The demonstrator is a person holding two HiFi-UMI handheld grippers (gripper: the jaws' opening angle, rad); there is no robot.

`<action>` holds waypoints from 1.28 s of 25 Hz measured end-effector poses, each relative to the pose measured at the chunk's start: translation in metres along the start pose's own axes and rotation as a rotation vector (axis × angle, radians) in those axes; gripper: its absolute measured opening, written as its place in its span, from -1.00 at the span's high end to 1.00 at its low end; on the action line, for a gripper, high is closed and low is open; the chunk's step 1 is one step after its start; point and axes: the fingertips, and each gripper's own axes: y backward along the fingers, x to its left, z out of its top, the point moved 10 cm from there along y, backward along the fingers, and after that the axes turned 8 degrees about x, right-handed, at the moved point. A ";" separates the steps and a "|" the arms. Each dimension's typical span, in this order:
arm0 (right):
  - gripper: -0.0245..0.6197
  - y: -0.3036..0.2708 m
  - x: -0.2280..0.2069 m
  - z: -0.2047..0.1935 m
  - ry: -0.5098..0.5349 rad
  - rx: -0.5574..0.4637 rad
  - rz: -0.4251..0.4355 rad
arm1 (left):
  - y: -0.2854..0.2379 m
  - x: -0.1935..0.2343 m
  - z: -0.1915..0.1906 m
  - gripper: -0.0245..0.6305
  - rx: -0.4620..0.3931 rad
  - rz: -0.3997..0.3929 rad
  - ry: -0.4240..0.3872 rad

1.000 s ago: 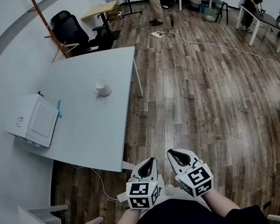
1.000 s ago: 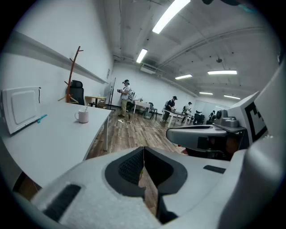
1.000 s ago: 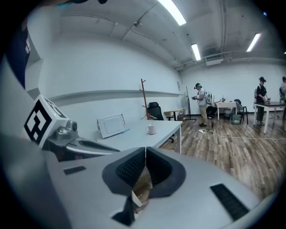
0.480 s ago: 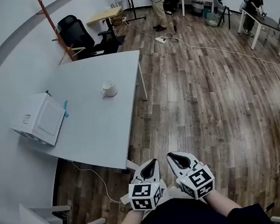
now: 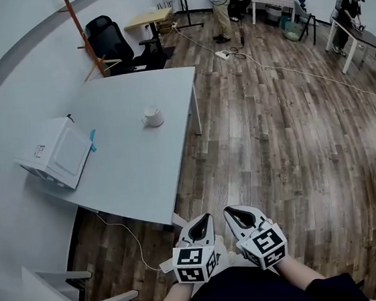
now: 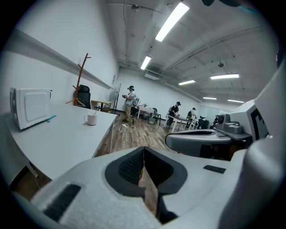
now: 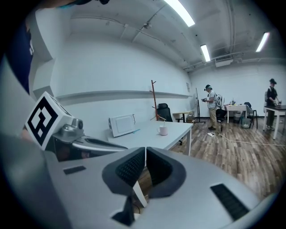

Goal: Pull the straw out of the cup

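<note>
A white, handled cup (image 5: 153, 116) is seen on the grey table (image 5: 130, 173), a thin straw (image 6: 94, 113) rising from it, well apart from the left gripper (image 5: 201, 219) and right gripper (image 5: 235, 212), whose jaws are closed on nothing.

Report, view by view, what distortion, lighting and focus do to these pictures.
Head view: strong fisheye bends the floorboards and wall; even light, cup small but sharp. Left gripper view: black vignette in the corners, ceiling light strips glare white, the left gripper close up looks soft. Right gripper view: same vignette and bowing; the right gripper is soft, the table clearer.
</note>
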 end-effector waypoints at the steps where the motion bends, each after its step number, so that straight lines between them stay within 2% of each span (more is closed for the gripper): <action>1: 0.82 -0.002 0.000 0.001 0.003 0.003 0.006 | 0.001 0.002 -0.001 0.87 0.002 0.005 0.007; 6: 0.82 -0.014 -0.003 0.002 0.029 0.018 0.014 | -0.004 0.015 0.000 0.87 0.008 0.024 0.021; 12: 0.82 -0.038 -0.019 0.015 0.022 0.026 0.018 | -0.026 0.032 0.018 0.87 0.005 0.019 0.029; 32: 0.82 -0.131 -0.115 0.084 0.059 0.026 0.019 | -0.132 0.092 0.104 0.87 -0.014 0.034 0.059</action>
